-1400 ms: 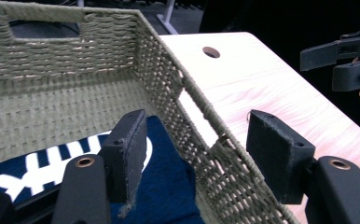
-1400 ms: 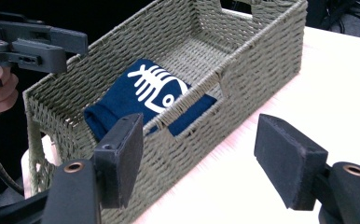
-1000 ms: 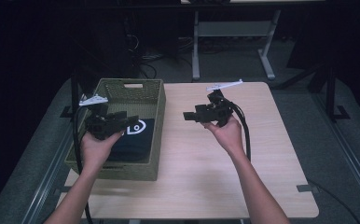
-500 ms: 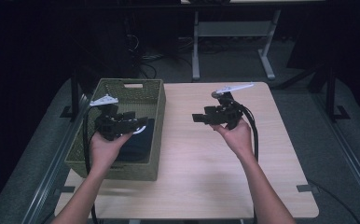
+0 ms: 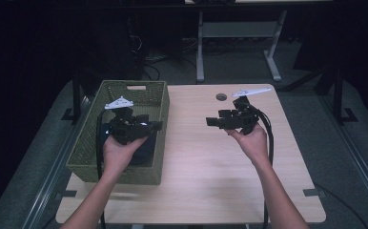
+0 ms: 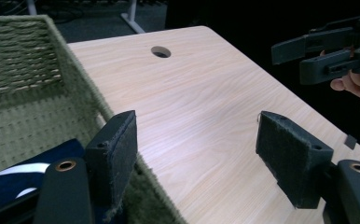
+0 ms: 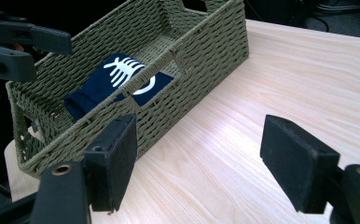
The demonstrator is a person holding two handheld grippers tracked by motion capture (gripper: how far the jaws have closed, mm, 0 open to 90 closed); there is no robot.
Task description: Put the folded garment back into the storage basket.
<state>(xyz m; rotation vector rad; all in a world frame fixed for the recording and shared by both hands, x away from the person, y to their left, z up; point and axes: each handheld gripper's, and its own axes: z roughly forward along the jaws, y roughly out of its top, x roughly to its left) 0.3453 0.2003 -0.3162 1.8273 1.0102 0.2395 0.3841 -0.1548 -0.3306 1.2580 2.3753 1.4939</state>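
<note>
Our left claw and right claw have just been opening, empty, and moved up-table. The folded navy cloth lies inside the green basket at the table's left edge; placement looks finished.

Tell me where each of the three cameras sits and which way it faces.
High view: above the person's side, looking forward and down on the table; both forearms, left gripper, right gripper.
Left gripper view: rides the left gripper over the basket, facing the table; own open jaws.
Right gripper view: faces the basket and the folded cloth; own open jaws.
All three share the basket.
</note>
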